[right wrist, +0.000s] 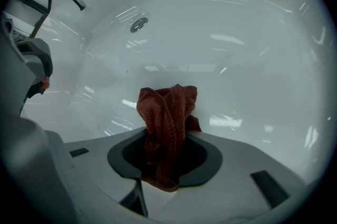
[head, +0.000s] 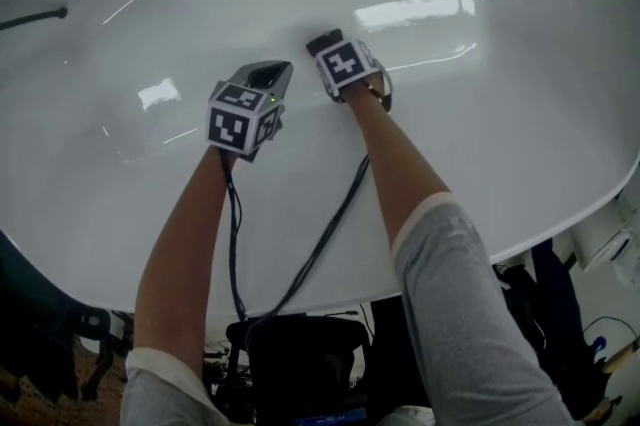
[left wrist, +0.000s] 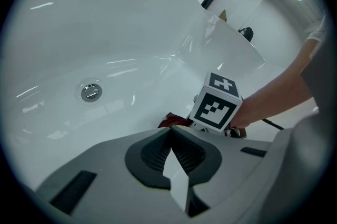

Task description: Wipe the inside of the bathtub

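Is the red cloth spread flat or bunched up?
Bunched: the red cloth stands crumpled in folds, clamped between the right gripper's jaws.

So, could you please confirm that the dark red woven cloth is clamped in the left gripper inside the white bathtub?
Not quite. The dark red woven cloth is clamped in the right gripper, not the left one, as the right gripper view shows. The left gripper is shut on nothing. The rest holds: the cloth is inside the white bathtub.
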Motion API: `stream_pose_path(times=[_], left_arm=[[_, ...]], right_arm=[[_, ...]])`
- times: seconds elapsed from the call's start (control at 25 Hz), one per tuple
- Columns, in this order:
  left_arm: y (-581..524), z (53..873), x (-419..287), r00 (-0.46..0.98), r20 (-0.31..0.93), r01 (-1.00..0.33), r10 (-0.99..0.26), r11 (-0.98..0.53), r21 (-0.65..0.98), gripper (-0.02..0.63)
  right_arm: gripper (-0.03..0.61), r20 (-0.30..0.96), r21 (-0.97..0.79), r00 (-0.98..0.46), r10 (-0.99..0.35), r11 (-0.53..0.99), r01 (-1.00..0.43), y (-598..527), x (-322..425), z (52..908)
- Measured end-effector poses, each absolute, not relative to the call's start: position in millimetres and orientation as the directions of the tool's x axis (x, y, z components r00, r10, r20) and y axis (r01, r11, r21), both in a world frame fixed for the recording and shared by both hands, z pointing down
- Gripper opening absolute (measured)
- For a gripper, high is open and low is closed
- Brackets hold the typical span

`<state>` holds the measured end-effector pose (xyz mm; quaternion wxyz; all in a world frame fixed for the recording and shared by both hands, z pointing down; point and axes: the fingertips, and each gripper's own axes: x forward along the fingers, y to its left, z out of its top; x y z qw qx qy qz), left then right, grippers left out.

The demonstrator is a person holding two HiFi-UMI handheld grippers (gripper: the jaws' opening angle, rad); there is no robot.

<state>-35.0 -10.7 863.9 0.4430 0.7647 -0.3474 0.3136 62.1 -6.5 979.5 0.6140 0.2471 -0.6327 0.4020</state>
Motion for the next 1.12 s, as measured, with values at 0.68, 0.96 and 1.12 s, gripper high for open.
stream_pose_path(times=[0.68,0.96,1.12], left_arm=[[-6.1,871.7,-46.6,0.564,0.784,-0.812,-0.26,-0.346,0.47,0.008],[-6.8,873.3,-60.7,0.545,0.797,-0.826,-0.261,-0.329,0.457,0.008],[-8.7,872.8,-61.5,0.546,0.795,-0.823,-0.263,-0.343,0.452,0.008]], right_arm=[[0.127,0.997,0.076,0.082,-0.002,0.414,-0.907,-55.4,147.1,974.2],[0.129,0.973,-0.229,-0.161,0.166,0.608,-0.76,-27.4,46.9,982.7],[0.127,0.93,-0.36,-0.346,0.121,0.479,-0.8,-44.2,45.5,979.1]])
